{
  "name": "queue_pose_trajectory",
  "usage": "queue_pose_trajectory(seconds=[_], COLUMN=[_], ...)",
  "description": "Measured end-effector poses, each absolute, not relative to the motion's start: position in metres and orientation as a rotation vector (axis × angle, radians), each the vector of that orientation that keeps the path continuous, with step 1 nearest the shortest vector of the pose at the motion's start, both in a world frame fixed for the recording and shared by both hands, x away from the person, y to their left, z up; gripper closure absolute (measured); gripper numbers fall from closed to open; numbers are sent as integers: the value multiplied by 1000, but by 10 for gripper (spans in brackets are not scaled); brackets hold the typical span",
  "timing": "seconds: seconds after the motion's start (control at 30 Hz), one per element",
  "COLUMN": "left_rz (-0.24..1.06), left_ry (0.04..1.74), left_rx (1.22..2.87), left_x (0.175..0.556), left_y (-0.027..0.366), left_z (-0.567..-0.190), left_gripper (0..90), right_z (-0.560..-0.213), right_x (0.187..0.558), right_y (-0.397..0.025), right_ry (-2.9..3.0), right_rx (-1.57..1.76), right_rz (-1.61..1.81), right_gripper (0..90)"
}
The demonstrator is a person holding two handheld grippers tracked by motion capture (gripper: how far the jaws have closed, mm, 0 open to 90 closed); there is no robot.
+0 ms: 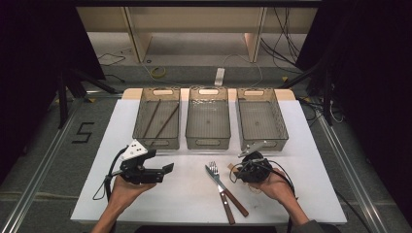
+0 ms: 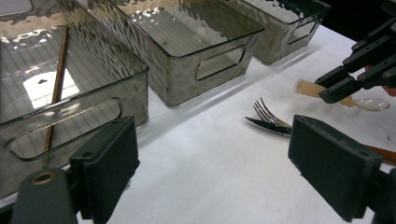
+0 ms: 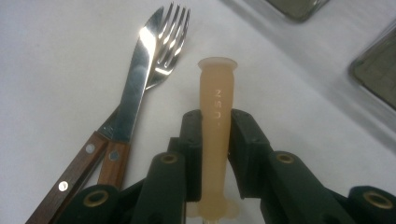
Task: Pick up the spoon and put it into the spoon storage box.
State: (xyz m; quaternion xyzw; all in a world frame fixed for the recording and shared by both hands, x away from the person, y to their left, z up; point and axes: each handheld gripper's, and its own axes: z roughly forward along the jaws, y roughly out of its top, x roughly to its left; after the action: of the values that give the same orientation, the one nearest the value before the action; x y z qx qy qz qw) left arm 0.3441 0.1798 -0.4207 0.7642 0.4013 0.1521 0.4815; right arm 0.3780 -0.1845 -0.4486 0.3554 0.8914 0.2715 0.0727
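My right gripper (image 1: 239, 170) (image 3: 215, 127) is shut on the tan plastic handle of a spoon (image 3: 215, 88), just above the white table at the front right. In the left gripper view the spoon (image 2: 308, 87) sticks out of that gripper (image 2: 343, 88), its clear bowl behind the jaws. A steel knife (image 1: 219, 187) (image 3: 133, 79) and fork (image 1: 237, 201) (image 3: 170, 28) with wooden handles lie side by side just left of it. My left gripper (image 1: 165, 171) (image 2: 212, 172) is held open at the front left, nothing between its jaws.
Three grey see-through bins stand in a row at the back: left bin (image 1: 160, 143) holds two brown chopsticks (image 1: 167, 120) (image 2: 58, 84), middle bin (image 1: 208, 143) and right bin (image 1: 262, 144) look bare. The white tabletop (image 1: 194, 204) lies between the grippers.
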Motion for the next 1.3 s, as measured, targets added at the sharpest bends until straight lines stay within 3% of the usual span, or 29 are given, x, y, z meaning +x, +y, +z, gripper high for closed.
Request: queue_pose_trajectory(seconds=[0.43, 1.3], left_rz=[368, 373], left_ry=[978, 972], left_rx=[1828, 1826], left_x=[344, 343], left_y=[182, 182], left_z=[-420, -419], left_gripper=[151, 152], right_z=[-415, -370], right_x=[398, 459], right_y=[-187, -142], right_ry=[2564, 2472], right_rx=[1072, 1048], right_rz=[979, 1087], right_gripper=[763, 761])
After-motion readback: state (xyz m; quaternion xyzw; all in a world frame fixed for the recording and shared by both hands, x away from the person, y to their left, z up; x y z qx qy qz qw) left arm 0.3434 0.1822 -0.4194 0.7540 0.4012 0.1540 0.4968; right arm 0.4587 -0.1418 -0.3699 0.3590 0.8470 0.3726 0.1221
